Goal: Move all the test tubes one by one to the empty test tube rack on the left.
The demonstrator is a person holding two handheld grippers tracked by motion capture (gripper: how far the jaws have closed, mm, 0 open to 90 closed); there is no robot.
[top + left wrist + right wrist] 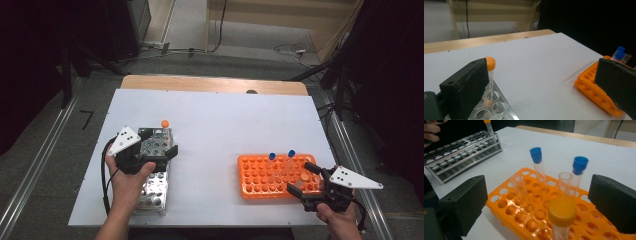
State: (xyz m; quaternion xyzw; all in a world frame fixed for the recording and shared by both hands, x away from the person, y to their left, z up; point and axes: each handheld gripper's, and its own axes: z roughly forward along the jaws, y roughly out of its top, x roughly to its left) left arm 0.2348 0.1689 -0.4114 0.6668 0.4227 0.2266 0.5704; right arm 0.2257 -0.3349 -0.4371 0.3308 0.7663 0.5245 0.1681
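With the left claw (159, 145) released beside the orange-capped tube (165, 123) standing in the metal rack (152, 192), the gaping right claw (306, 182) should straddle the orange rack's (250, 175) near capped tube (562, 216) squarely before lifting.

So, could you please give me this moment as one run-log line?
left gripper: open, above metal rack | orange-capped tube: standing in metal rack | right gripper: open, at orange rack

White table (220, 120) carries metal rack (152, 187), orange rack (250, 175).

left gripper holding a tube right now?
No. The left gripper has its jaws wide apart with nothing between them; the orange-capped tube stands free in the metal rack.
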